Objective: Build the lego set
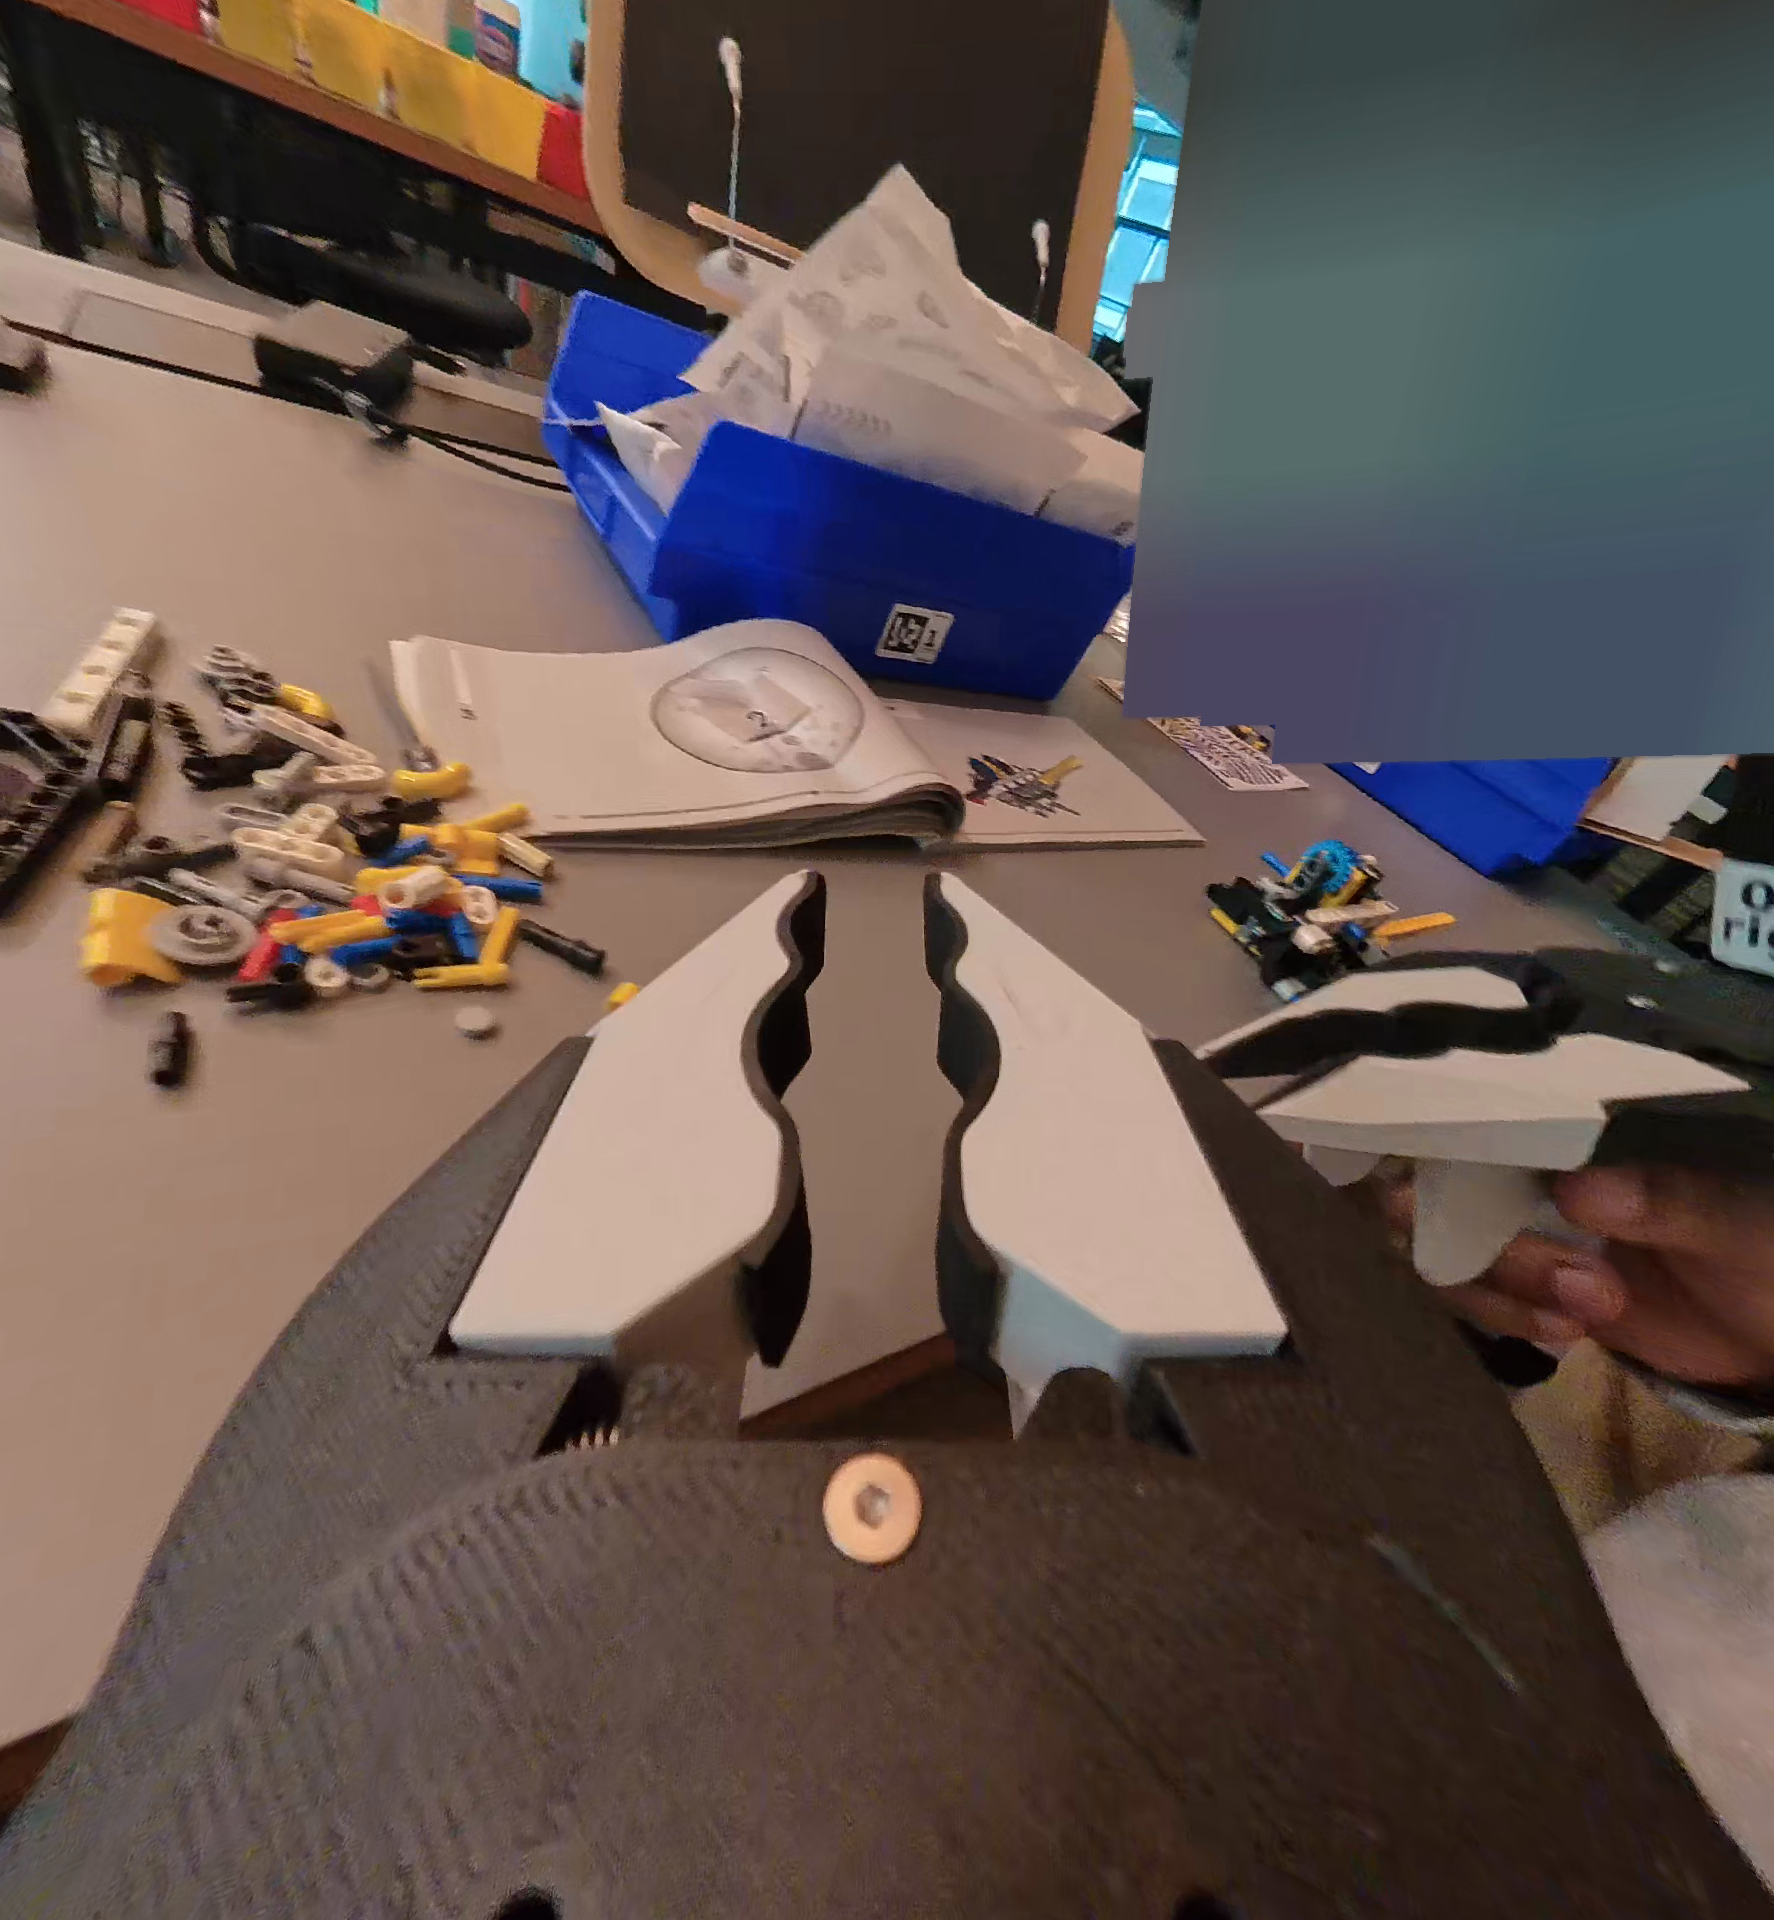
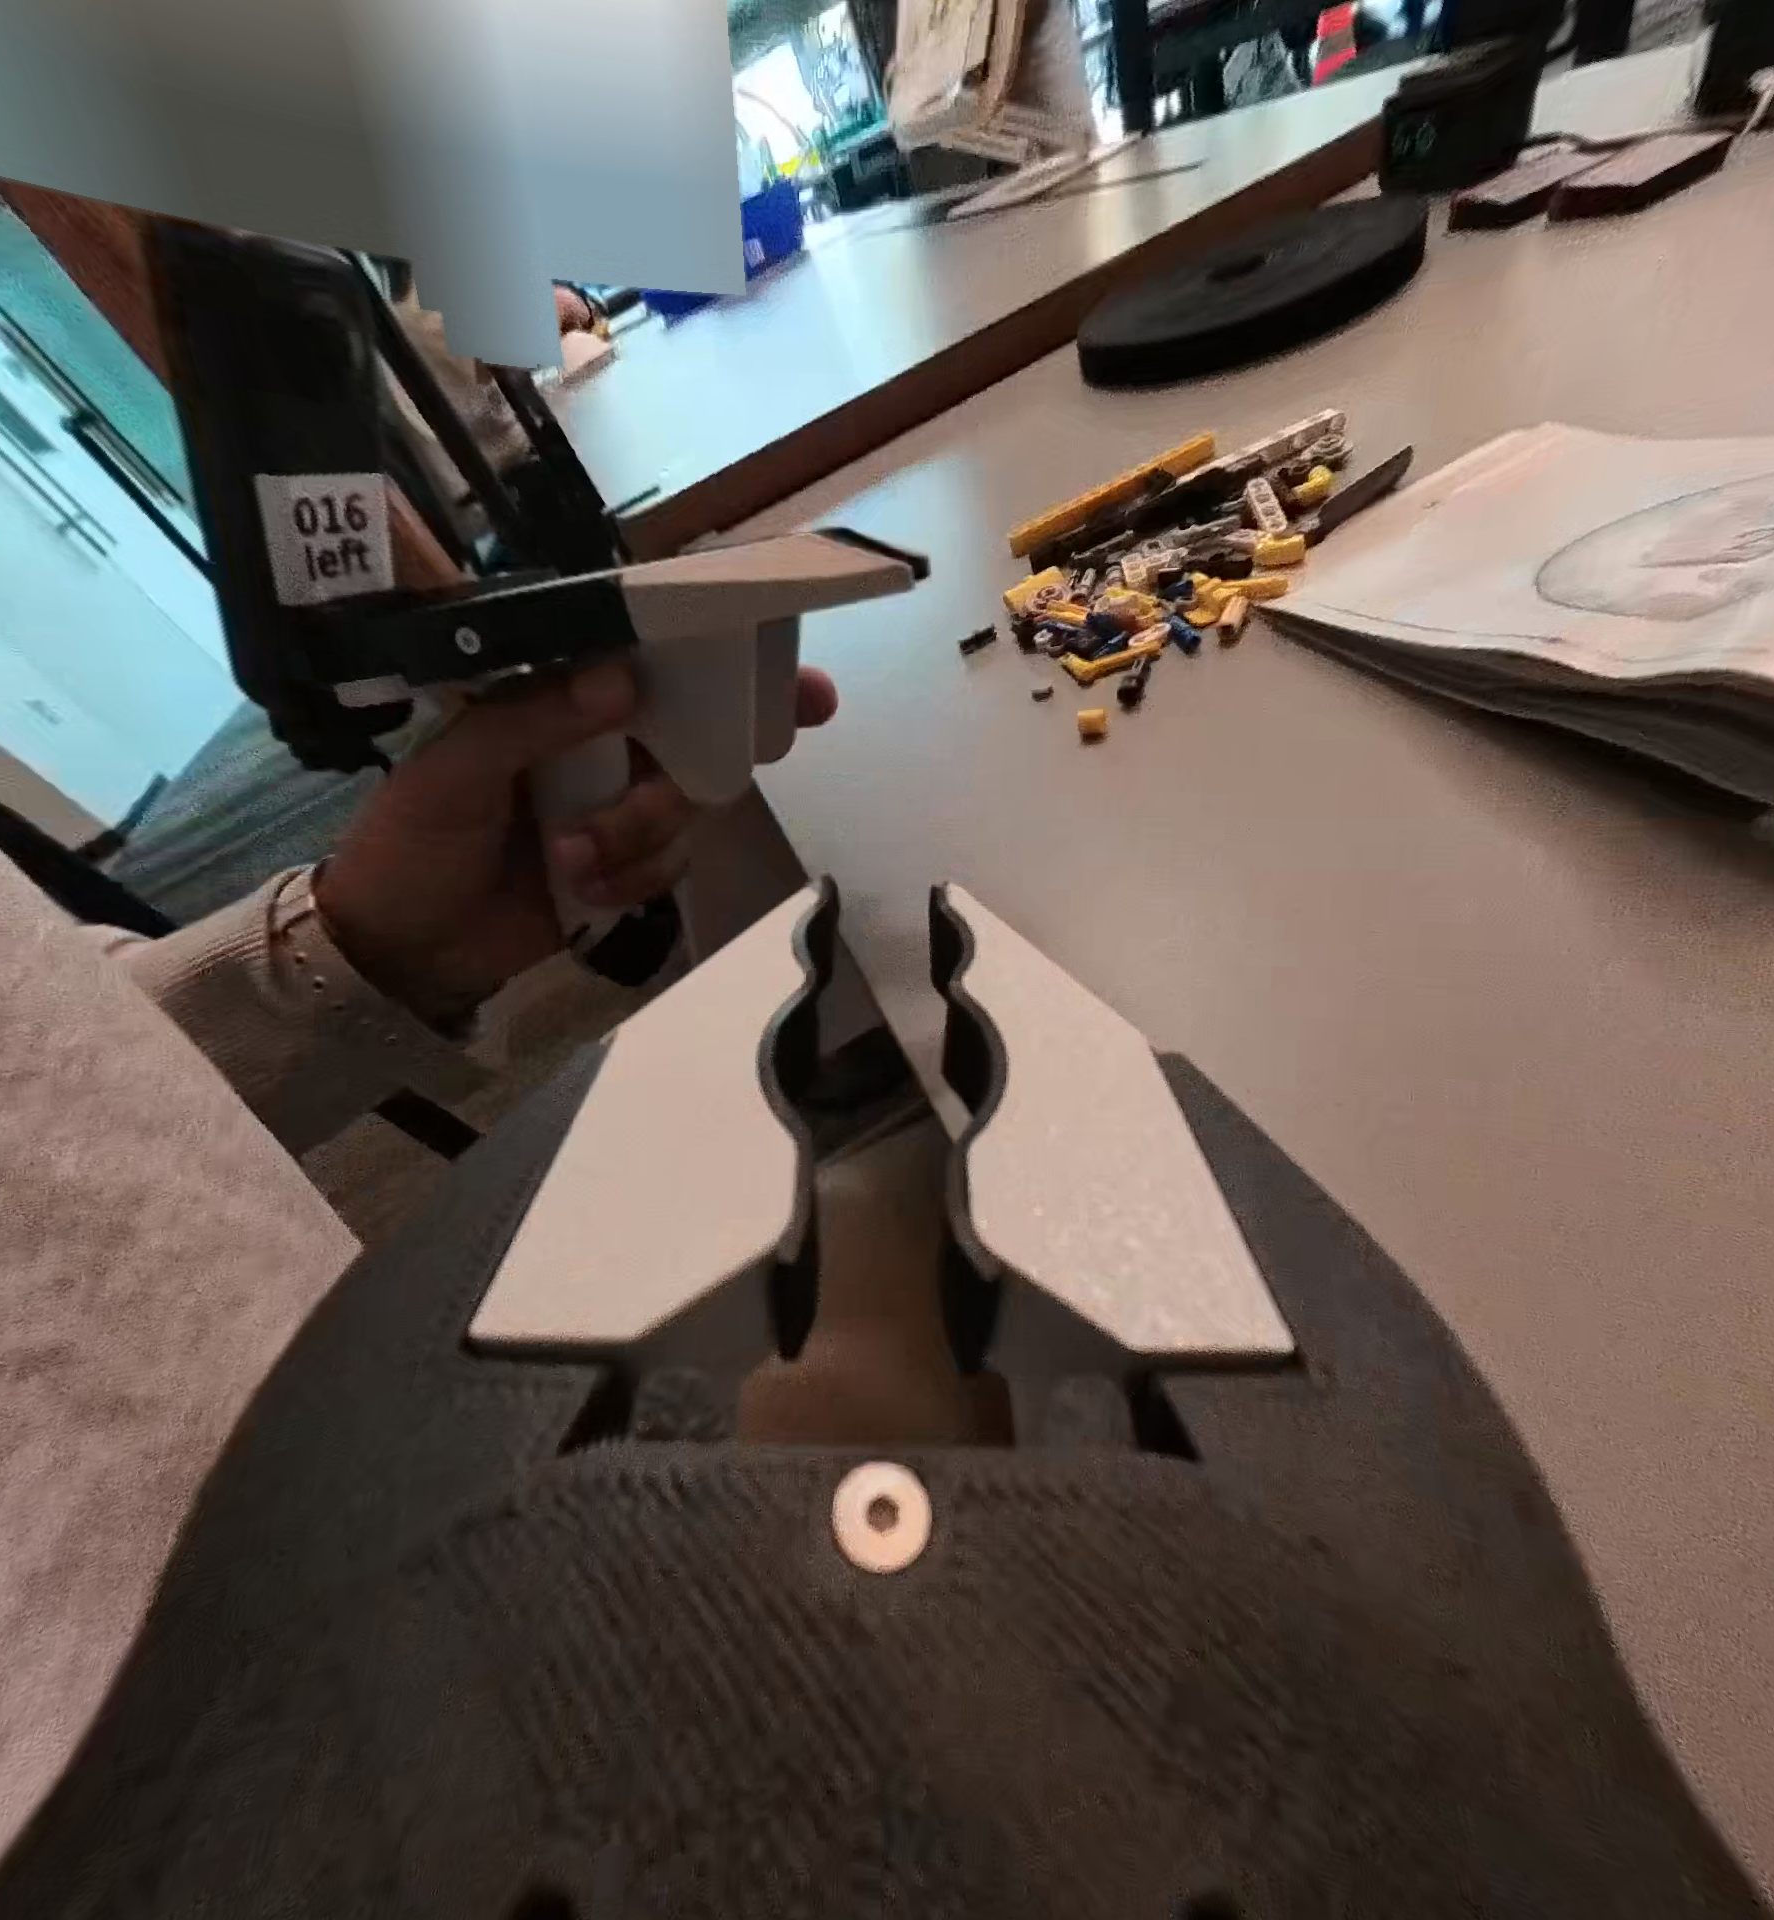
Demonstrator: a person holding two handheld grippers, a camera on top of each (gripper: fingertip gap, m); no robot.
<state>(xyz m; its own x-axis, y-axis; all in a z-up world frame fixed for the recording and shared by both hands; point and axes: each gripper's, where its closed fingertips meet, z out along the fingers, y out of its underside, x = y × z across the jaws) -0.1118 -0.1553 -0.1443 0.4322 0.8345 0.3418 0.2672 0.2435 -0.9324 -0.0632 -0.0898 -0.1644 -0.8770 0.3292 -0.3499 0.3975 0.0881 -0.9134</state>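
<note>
A pile of loose lego pieces (image 1: pixel 322 883), yellow, blue, black, grey and red, lies on the grey table (image 1: pixel 239 1195) to the left of my left gripper (image 1: pixel 875 888). The gripper is open and empty, a little above the table. A small partly built black, blue and yellow model (image 1: pixel 1309 920) stands to the right. My right gripper (image 2: pixel 881 899) is open and empty over the table's near edge. It also shows in the left wrist view (image 1: pixel 1226 1060), just right of the left fingers. The pile (image 2: pixel 1163 582) lies ahead of it, with the left gripper (image 2: pixel 904 566) hand-held at the left.
An open instruction booklet (image 1: pixel 758 738) lies ahead, and it also shows in the right wrist view (image 2: pixel 1589 603). A blue bin (image 1: pixel 883 561) holding crumpled paper bags stands behind it. A black disc (image 2: pixel 1257 291) lies farther off. A second blue bin (image 1: pixel 1485 810) is at the right. The left gripper's tips are roughly 9 centimeters from the right gripper's.
</note>
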